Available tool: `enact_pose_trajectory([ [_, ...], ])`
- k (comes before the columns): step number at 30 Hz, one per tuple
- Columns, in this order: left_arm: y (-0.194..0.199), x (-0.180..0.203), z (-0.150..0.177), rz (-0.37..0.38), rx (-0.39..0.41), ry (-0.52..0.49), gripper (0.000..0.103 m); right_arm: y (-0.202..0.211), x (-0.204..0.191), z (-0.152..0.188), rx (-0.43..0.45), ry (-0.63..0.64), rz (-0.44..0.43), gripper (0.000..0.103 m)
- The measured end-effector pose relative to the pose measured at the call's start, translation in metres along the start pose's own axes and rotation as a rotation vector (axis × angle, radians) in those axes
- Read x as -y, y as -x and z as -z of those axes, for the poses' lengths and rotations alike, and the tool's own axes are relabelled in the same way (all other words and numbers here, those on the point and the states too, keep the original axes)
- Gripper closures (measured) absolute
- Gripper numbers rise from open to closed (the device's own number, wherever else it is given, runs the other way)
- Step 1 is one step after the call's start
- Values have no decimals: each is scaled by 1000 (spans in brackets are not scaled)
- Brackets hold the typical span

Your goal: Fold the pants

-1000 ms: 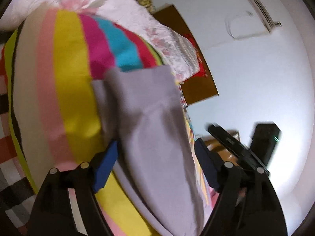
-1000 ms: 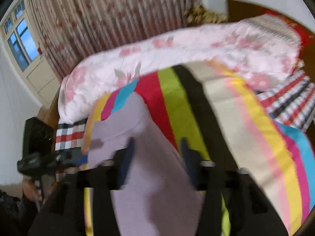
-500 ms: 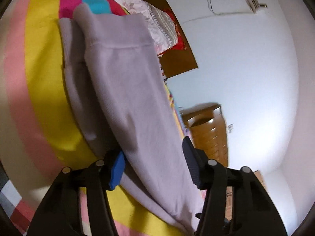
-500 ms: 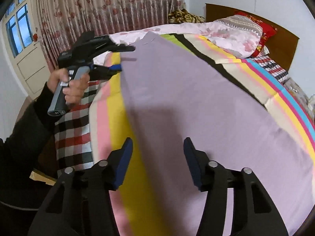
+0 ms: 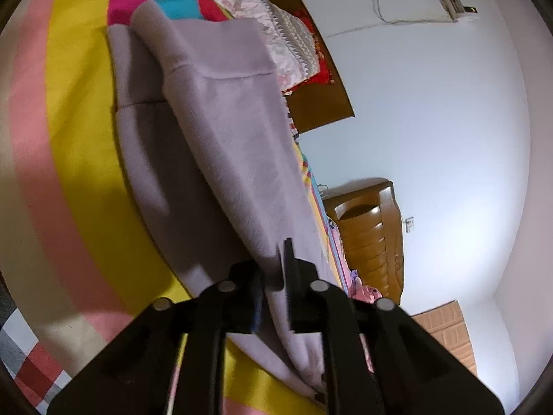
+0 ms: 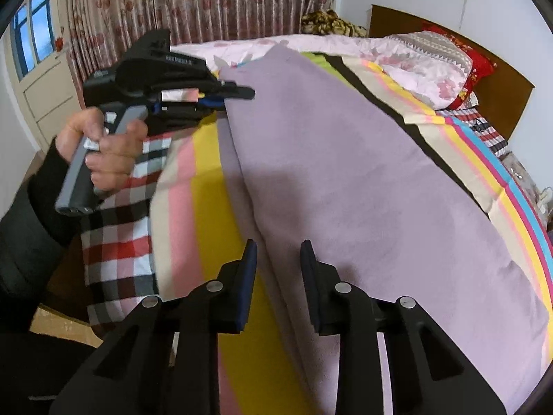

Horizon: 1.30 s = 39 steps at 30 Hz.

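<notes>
your pants (image 6: 345, 173) are pale lilac, soft and fleecy, lying lengthwise along the striped bedspread (image 6: 207, 207). they're laid double, one leg over the other, with the lower layer's edge peeking out along the yellow stripe. seen from your left wrist, both ribbed cuffs (image 5: 221, 58) sit at the far end, the upper one slightly offset.

1. A striped bedspread (image 6: 211, 186) — yellow, pink, beige — covers the bed.
2. A checked sheet (image 6: 117, 242) shows at its edge.
3. A floral quilt (image 6: 408, 58) and red pillow (image 6: 478, 65) lie by the wooden headboard (image 6: 501, 90).
4. Floral curtains (image 6: 207, 0) hang beside a window (image 6: 31, 31).
5. A wooden cabinet (image 5: 369, 238) stands against the white wall (image 5: 449, 121).
</notes>
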<state>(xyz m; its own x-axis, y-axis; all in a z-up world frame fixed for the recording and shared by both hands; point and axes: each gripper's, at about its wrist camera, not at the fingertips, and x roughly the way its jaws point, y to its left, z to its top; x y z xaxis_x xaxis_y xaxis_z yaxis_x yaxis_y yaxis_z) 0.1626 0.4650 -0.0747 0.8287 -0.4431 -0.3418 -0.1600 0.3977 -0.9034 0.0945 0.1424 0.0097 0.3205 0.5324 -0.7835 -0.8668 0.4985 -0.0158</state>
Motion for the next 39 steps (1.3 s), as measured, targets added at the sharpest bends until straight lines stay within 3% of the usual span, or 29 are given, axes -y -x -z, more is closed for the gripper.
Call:
enact_pose_trajectory([
  [3,7,-12,7,3,15,25,76,-1,0,0,12,-4,12,80],
  [4,9,-13,6,9,14,25,77,0,-2,0,17,10,38,91],
  [5,10,-13,6,13,14,18,95,1,-2,0,20,21,48,96],
  [10,26,-2,7,27,43,-35,97,21,-2,-4,80,27,52,98],
  [13,38,1,12,-12,46,-51,97,35,-7,-5,85,60,41,98],
  [17,28,-18,18,-95,15,-19,97,8,-13,6,12,75,45,98],
  [21,28,-28,19,-95,6,-13,97,11,-14,8,29,62,48,98],
  [26,21,-21,12,-127,-10,-75,93,5,-17,13,34,56,78,96],
  [28,28,-11,14,-188,20,-103,83,9,-15,13,17,28,62,96],
  [29,40,4,18,-275,77,-155,60,13,-13,14,12,6,37,95],
  [30,44,19,20,-346,127,-196,19,22,-9,16,20,-32,-12,95],
  [31,59,45,29,-440,237,-294,8,31,-5,19,38,-66,-63,95],
  [33,71,82,44,-460,310,-430,4,48,6,27,69,-127,-112,90],
  [34,68,105,52,-431,296,-500,3,58,13,34,88,-166,-130,87],
  [37,40,145,76,-319,149,-606,2,82,38,57,110,-281,-107,87],
  [39,7,164,99,-271,45,-658,2,99,53,76,117,-347,-40,87],
])
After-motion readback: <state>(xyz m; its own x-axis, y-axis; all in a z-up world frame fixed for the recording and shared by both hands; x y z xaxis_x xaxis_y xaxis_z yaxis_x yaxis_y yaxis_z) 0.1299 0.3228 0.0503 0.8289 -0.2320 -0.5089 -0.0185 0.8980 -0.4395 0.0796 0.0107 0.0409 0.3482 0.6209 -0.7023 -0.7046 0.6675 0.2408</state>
